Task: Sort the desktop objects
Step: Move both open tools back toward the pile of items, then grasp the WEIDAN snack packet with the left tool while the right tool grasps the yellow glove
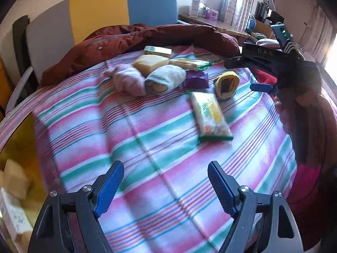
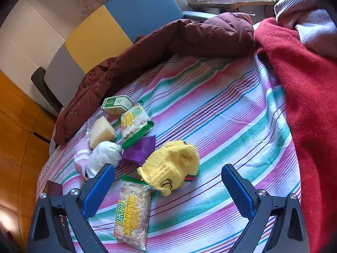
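Both claws are spread wide with nothing in them, left claw [image 1: 165, 186] and right claw [image 2: 168, 186] hovering over the striped bed [image 2: 221, 109]. Yellow sock [image 2: 170, 166] sits just beside a snack pack [image 2: 132, 213], the other socks, sponge [image 2: 102, 130] and green box [image 2: 117, 104] clustered near the maroon jacket [image 2: 168, 42]

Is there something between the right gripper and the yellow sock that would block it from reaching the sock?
Nothing visible blocks it. The right gripper is open, and the yellow sock lies just ahead between its fingers, on top of the striped sheet. A snack packet lies close beside the sock, toward the left finger, but not over it.
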Available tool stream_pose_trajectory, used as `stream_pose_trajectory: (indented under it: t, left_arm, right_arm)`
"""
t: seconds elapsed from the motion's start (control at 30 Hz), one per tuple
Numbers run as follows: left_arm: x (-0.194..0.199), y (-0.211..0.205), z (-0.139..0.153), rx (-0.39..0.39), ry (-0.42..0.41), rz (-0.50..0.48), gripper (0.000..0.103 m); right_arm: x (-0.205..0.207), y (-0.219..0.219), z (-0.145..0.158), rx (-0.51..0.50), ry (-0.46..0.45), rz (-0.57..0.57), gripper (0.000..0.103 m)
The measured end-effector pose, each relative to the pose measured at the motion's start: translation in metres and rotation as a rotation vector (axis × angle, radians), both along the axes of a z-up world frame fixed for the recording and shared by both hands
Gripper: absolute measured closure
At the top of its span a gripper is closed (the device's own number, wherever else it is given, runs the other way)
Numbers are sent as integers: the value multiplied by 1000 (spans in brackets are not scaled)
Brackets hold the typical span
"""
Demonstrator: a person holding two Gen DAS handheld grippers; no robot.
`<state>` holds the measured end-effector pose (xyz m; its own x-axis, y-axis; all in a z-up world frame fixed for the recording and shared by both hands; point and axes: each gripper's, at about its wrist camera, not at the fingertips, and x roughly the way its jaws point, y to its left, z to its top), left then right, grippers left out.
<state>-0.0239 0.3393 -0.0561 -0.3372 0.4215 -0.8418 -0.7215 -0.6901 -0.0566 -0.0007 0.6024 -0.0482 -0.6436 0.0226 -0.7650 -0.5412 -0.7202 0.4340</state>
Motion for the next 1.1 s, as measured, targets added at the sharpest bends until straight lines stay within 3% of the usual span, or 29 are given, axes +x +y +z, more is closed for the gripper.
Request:
stream_pose_trajectory:
  t: [0.33, 0.7, 0.9, 1.1]
  left_arm:
    - [-13, 79, -13, -9, -27, -97, 20]
    - [-33, 119, -47, -62, -79, -73, 21]
    - [-31, 113, -50, -26, -30, -73, 19]
    - [-29, 112, -51, -33, -17, -74, 18]
  right_arm:
    - [4, 9, 2, -50, 33, -21, 2]
    - [3, 9, 1, -71, 46, -2, 2]
    - [-5, 1, 5, 2, 39, 38, 2]
    - [-16, -11, -1, 104, -44, 95, 2]
